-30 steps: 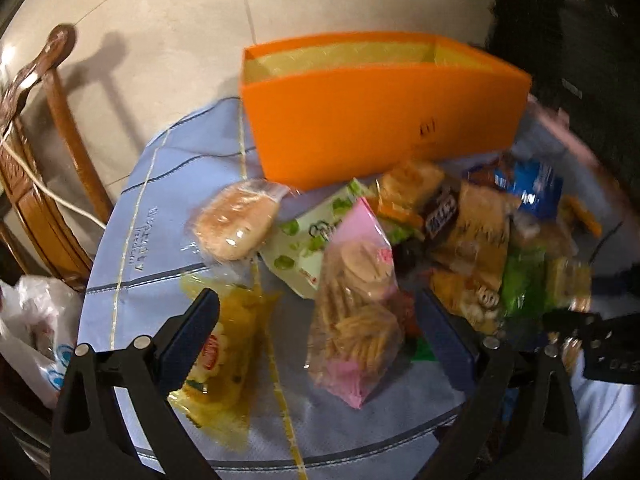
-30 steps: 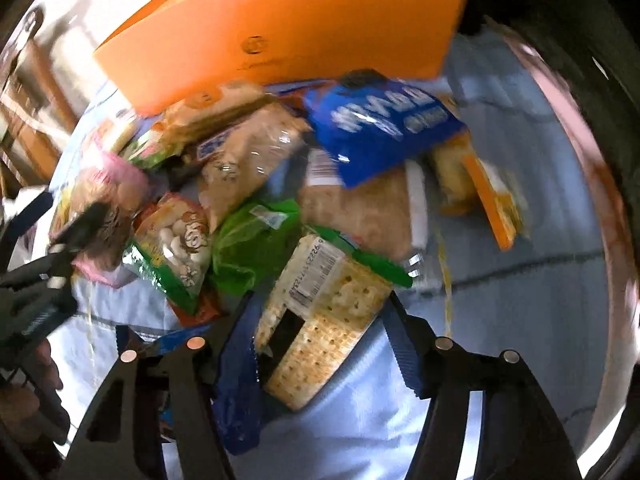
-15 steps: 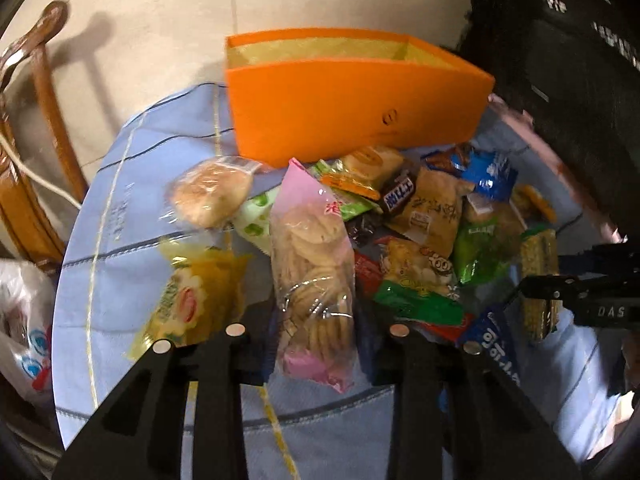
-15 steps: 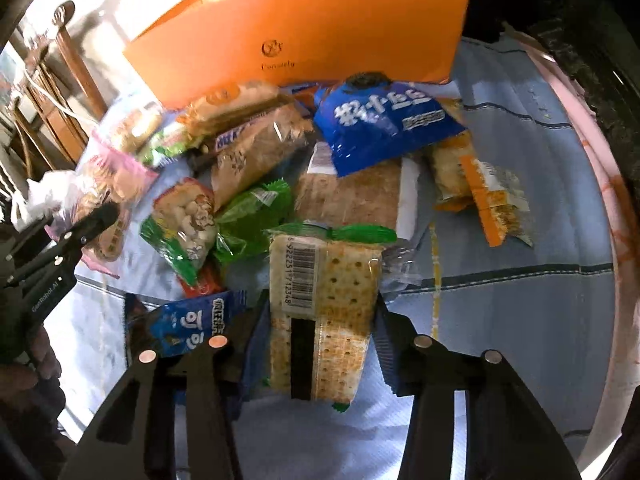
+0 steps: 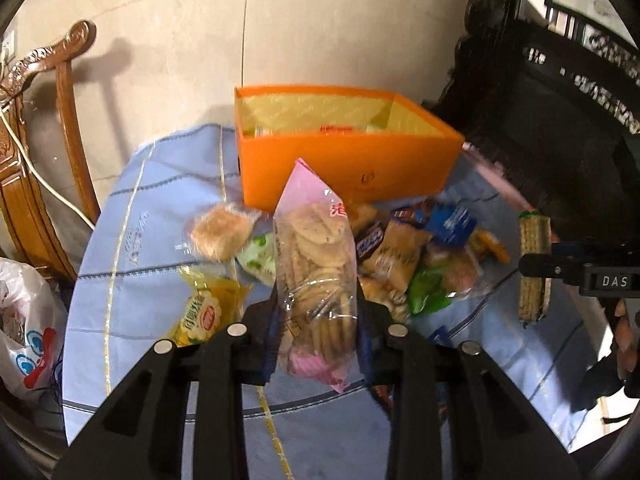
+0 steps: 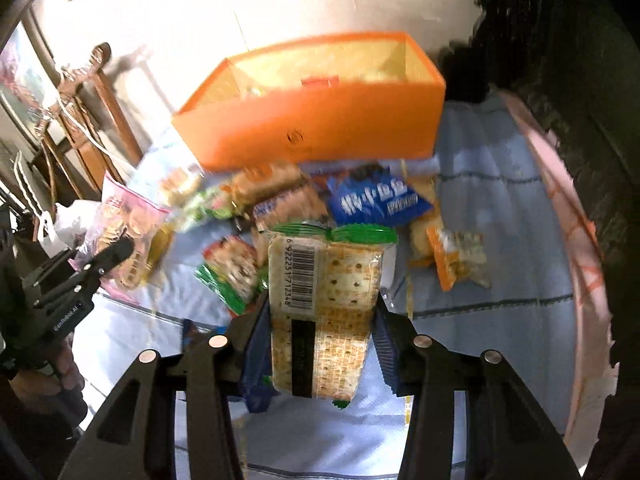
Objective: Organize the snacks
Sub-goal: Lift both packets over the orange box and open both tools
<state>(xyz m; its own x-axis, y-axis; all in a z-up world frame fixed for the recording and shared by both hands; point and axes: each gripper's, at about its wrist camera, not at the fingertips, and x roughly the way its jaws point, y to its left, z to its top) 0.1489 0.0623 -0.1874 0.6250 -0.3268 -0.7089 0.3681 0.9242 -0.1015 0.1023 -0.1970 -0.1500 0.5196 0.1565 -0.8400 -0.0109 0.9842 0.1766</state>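
Both packets have come up off the pile since the earlier frames: my left tongs (image 5: pixel 316 344), which stood wide a second ago, have closed on the pink bag of round biscuits (image 5: pixel 314 276), and my right tongs (image 6: pixel 320 344), jaws also narrowed, clamp the green-topped cracker packet (image 6: pixel 320 312) by its lower half. Each packet stands nearly upright between its pads, lifted clear of the table (image 5: pixel 160 208) with its blue cloth. Below and beyond them lies the heap of remaining snacks: a blue wrapper (image 6: pixel 376 202), a green mushroom-print bag (image 6: pixel 232 272), a yellow packet (image 5: pixel 204 312), a wrapped round bun (image 5: pixel 220 232) and an orange-edged packet (image 6: pixel 452 256) lying a little apart on the right of the right wrist view. Behind the heap stands the open orange box (image 5: pixel 344 172), with a few items showing inside against its yellow lining. In the left wrist view I see the right tongs at the right edge, cracker packet raised. A carved wooden chair (image 5: pixel 40 120) and a white plastic bag (image 5: pixel 28 320) sit off the table's left side.
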